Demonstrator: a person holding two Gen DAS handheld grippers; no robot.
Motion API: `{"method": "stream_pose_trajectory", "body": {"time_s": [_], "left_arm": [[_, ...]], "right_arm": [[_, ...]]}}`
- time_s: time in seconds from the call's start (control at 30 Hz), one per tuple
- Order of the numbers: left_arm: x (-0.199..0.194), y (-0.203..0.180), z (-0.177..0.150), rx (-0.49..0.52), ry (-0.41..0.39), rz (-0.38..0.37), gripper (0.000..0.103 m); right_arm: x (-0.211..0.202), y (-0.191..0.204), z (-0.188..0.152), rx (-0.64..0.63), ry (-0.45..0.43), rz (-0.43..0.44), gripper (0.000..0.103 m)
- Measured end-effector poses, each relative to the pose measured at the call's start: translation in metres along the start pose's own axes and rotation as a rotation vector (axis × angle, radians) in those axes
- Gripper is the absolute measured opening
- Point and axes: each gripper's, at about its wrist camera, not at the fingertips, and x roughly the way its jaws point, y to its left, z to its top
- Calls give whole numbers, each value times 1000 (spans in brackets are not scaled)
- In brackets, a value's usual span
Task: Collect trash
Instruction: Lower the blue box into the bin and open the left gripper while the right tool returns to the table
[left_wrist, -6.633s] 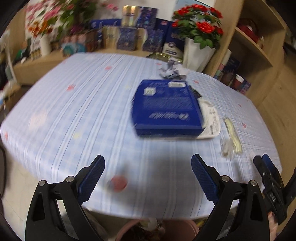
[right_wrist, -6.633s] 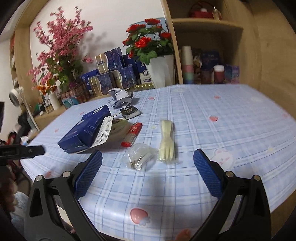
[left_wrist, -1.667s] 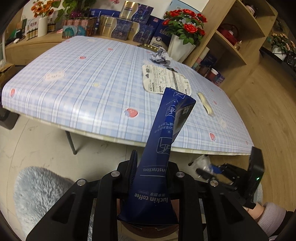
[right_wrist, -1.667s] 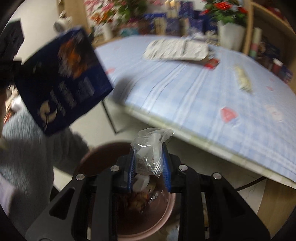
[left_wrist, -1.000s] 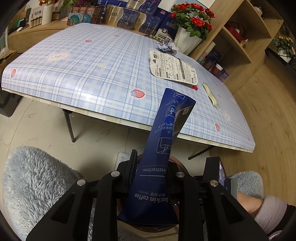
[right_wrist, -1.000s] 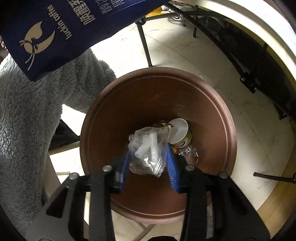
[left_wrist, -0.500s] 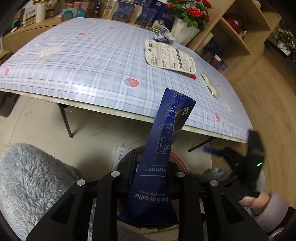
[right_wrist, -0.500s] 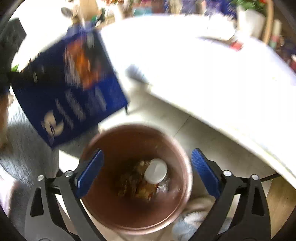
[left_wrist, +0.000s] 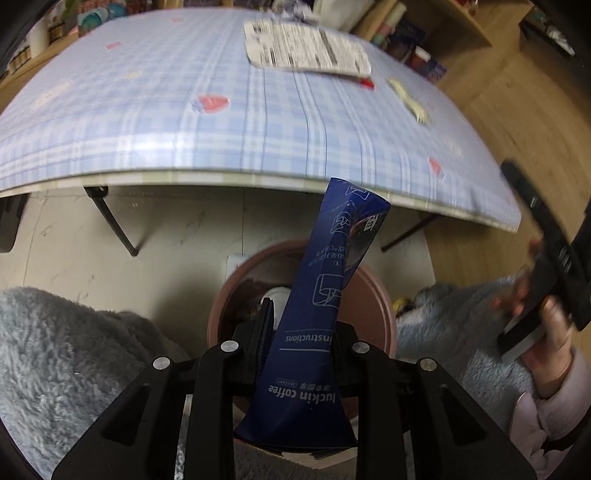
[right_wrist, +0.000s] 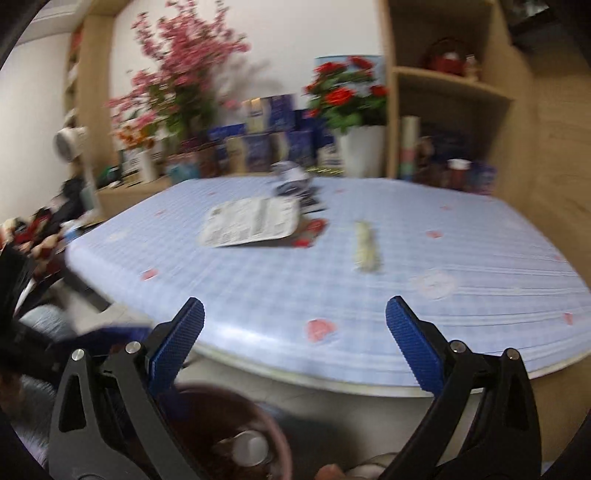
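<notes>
Left tool (left_wrist: 301, 325) clamps coffee box (left_wrist: 325, 295) above bin (left_wrist: 373, 291).

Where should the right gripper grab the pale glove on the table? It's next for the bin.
Take the glove across its narrow width near the middle, coming down from above. It lies flat and long, running away from the table edge, so the open right gripper can straddle it; a side approach would only push it along.

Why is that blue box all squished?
The dark blue cardboard coffee box looks crushed flat because the left gripper is clamped shut on it, holding it over the brown round plastic bin. A pale yellow rubber glove lies on the checked blue table.
</notes>
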Motion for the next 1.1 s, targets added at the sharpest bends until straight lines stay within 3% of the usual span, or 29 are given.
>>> {"method": "stream_pose_trajectory", "body": {"time_s": [0.17, 0.73, 1.1], "left_arm": [[26, 5, 3, -26, 86, 6, 24], [51, -3, 6, -7, 165, 21, 25], [41, 1, 9, -34, 106, 22, 53]], "right_arm": [[5, -10, -2, 20, -15, -88, 97], [19, -22, -13, 78, 23, -130, 97], [22, -24, -15, 90, 37, -142, 97]]}}
